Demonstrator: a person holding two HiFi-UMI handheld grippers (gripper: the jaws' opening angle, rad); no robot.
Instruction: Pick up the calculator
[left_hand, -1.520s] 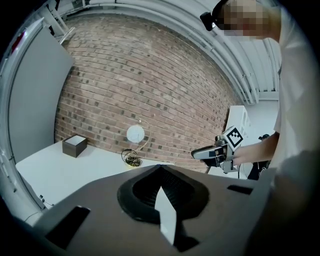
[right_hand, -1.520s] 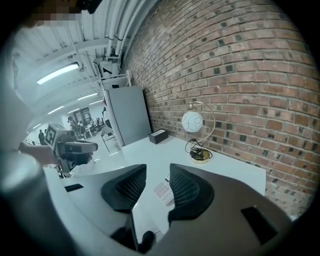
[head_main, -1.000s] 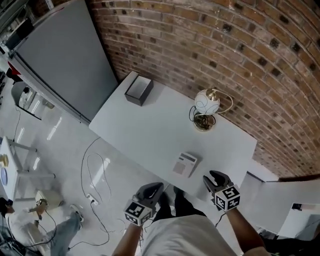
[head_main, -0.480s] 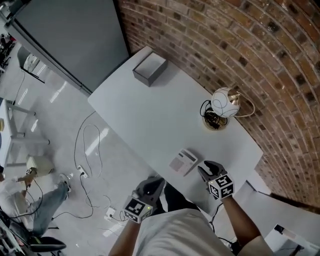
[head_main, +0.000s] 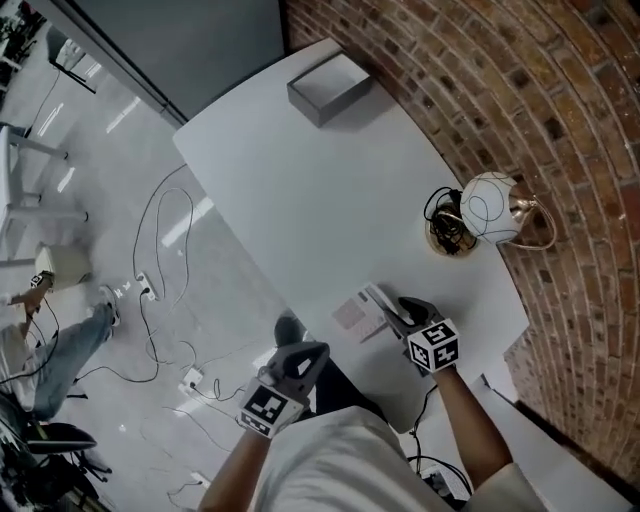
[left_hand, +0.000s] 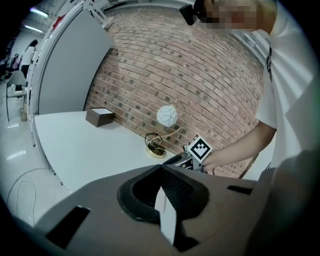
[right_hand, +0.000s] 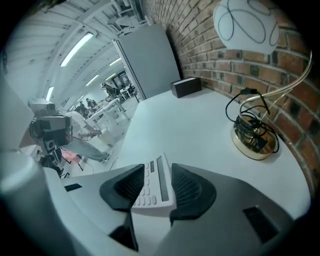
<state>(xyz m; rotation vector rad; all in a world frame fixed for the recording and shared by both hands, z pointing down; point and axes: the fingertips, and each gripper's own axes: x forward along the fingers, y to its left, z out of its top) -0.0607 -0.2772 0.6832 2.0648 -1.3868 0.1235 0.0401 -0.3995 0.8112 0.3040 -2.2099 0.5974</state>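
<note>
The white-grey calculator (head_main: 357, 311) lies flat near the front edge of the white table (head_main: 300, 200). In the right gripper view the calculator (right_hand: 156, 189) sits between the two dark pads. My right gripper (head_main: 392, 306) (right_hand: 157, 168) straddles it, open. Its jaws have just been opening wider and do not press on the calculator. My left gripper (head_main: 300, 353) hangs off the table's front edge, apart from the calculator. Its jaws (left_hand: 161, 169) meet at the tips with nothing held.
A lamp with a white globe (head_main: 490, 208) and a brass base with coiled cord (right_hand: 255, 140) stands by the brick wall, right of the calculator. A dark grey box (head_main: 330, 88) sits at the table's far end. Cables (head_main: 165, 220) lie on the floor.
My right gripper has come down and forward onto the calculator and now straddles it. The left gripper has sunk a little below the table's front edge. The head view has swung round.
</note>
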